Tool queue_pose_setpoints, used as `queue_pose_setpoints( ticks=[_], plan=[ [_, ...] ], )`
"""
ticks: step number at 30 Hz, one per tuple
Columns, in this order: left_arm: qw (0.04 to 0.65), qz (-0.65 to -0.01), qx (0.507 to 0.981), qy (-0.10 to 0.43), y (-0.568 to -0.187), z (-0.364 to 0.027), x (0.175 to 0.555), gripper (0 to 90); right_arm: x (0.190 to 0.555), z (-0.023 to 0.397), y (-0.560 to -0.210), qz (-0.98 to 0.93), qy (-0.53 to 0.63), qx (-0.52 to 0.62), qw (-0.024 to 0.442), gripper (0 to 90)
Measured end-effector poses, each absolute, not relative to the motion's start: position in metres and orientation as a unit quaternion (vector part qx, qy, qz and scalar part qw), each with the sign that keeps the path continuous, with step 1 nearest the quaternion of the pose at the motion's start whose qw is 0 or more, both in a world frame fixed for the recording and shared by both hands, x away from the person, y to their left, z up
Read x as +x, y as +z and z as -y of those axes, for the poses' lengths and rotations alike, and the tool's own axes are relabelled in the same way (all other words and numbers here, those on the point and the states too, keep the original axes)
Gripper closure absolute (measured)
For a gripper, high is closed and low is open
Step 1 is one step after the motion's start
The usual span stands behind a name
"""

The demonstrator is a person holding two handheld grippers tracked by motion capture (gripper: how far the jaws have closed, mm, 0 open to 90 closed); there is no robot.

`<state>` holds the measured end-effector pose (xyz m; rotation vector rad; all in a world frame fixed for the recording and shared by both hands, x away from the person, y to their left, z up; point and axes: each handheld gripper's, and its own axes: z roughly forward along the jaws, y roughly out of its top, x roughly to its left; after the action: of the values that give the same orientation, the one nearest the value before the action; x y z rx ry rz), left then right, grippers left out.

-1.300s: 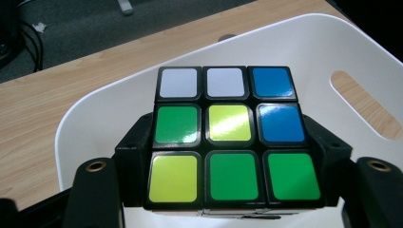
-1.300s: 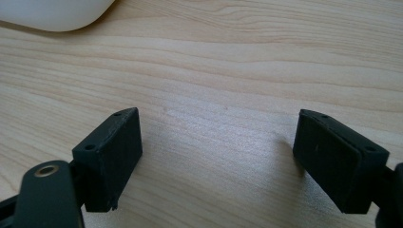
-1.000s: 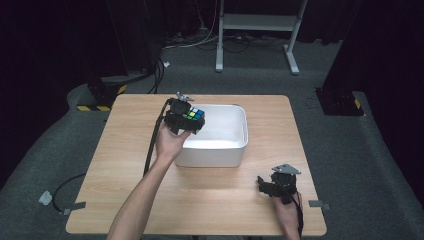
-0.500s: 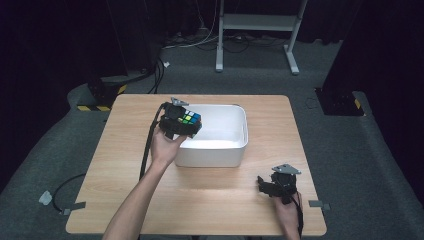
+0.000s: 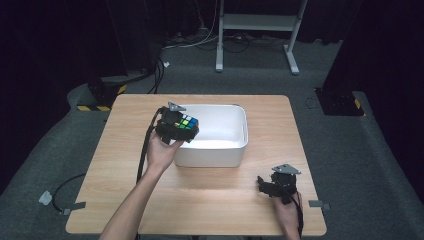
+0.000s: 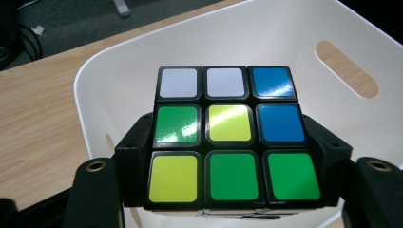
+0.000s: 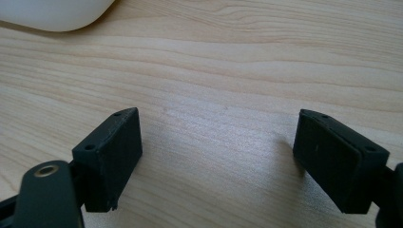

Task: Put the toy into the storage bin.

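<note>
left tongs [image 5: 184,126] grip a puzzle cube [image 6: 230,137] over the white bin [image 5: 237,145].

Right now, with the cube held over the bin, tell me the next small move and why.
Probably lower the left gripper a little into the white bin before opening. Its jaws clamp the puzzle cube above the bin's inside, near one corner, so a lower release should spare it a drop. The right gripper rests open on the table.
</note>
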<state>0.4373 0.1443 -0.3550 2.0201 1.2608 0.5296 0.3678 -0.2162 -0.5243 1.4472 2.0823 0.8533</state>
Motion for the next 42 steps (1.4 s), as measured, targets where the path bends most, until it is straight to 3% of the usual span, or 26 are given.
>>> queue_pose_setpoints(
  ticks=[42],
  plan=[
    [0.331, -0.505, 0.77, 0.207, -0.371, -0.16, 0.427, 33.5, 0.368, 0.216, -0.524, -0.757, 0.31, 0.526, 0.231, 16.5]
  ],
)
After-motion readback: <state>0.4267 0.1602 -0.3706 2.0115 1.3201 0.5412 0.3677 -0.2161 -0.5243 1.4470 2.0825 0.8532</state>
